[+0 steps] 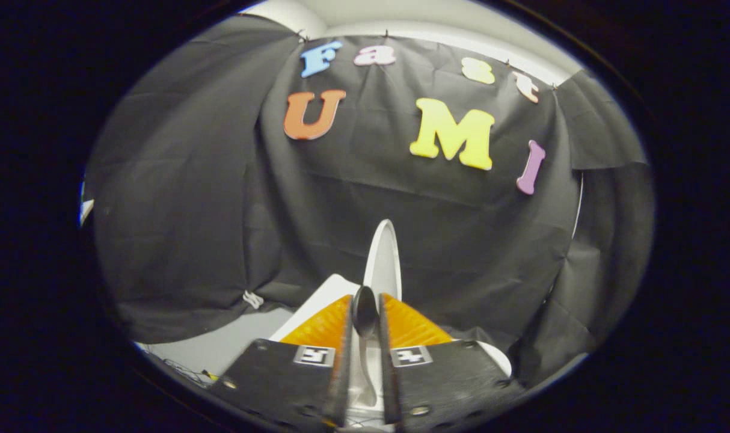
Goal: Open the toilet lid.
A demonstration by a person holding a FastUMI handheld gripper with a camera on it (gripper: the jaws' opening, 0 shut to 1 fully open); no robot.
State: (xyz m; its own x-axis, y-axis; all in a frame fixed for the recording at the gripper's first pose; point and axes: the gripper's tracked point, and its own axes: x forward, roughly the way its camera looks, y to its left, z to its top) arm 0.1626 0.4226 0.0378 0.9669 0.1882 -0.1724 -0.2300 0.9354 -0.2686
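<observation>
White lid (384, 255): raised on edge, nearly upright, rising just beyond the fingertips, against the black cloth wall (184, 198).
Dark handle (364, 313): rounded, at the lid's near edge, clamped between both fingers.
Gripper (365, 307): closed on the handle.
Toilet body (317, 300): white, below the lid.
Floor (220, 346): grey, left of the toilet.
</observation>
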